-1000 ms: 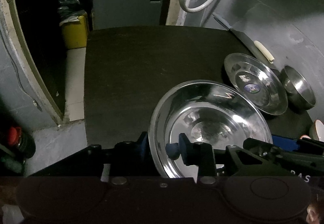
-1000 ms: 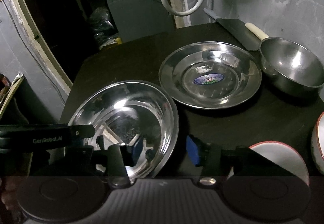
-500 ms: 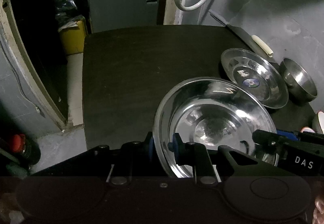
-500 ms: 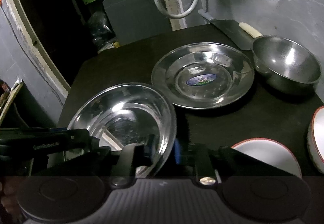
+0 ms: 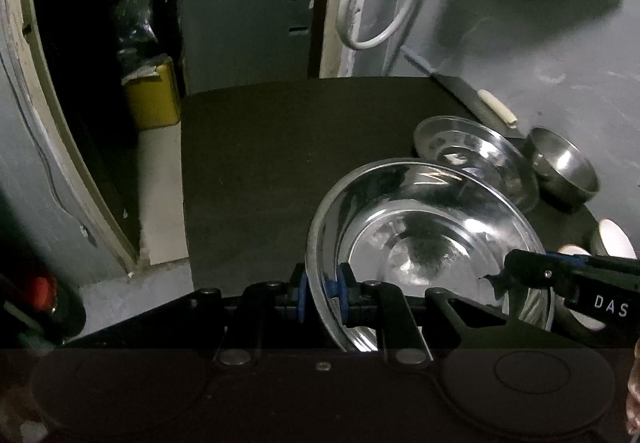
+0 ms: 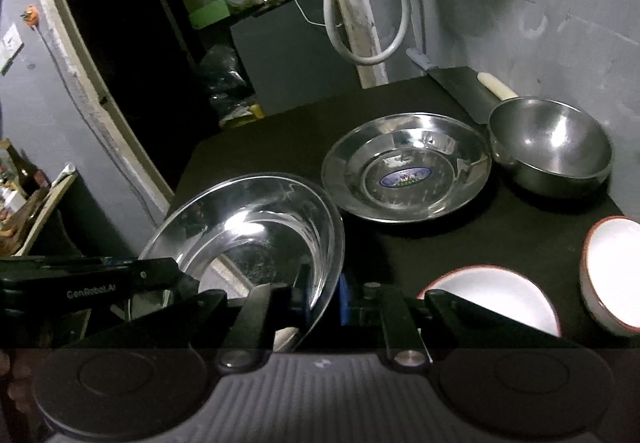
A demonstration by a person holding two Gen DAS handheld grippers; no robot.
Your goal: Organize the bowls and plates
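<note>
A large shiny steel plate (image 5: 420, 235) hangs just above the black table (image 5: 280, 147), held at opposite rims. My left gripper (image 5: 320, 289) has its blue pads on the plate's near-left rim, and its jaws are still closing on it. My right gripper (image 6: 326, 291) is shut on the plate's (image 6: 256, 227) right rim. Each gripper's black arm shows in the other's view. Behind it lie a second steel plate (image 6: 404, 171) with a blue sticker and a steel bowl (image 6: 552, 147).
Two white bowls with red rims (image 6: 492, 295) (image 6: 612, 275) sit at the near right. A cleaver with a cream handle (image 6: 496, 89) lies by the grey wall. A white hose loop (image 6: 368, 3) hangs above. The table's left edge drops to the floor, where a yellow box (image 5: 154, 95) stands.
Both grippers closed onto the large plate's rim. The plate then rose off the table and shifted toward the stickered plate.
</note>
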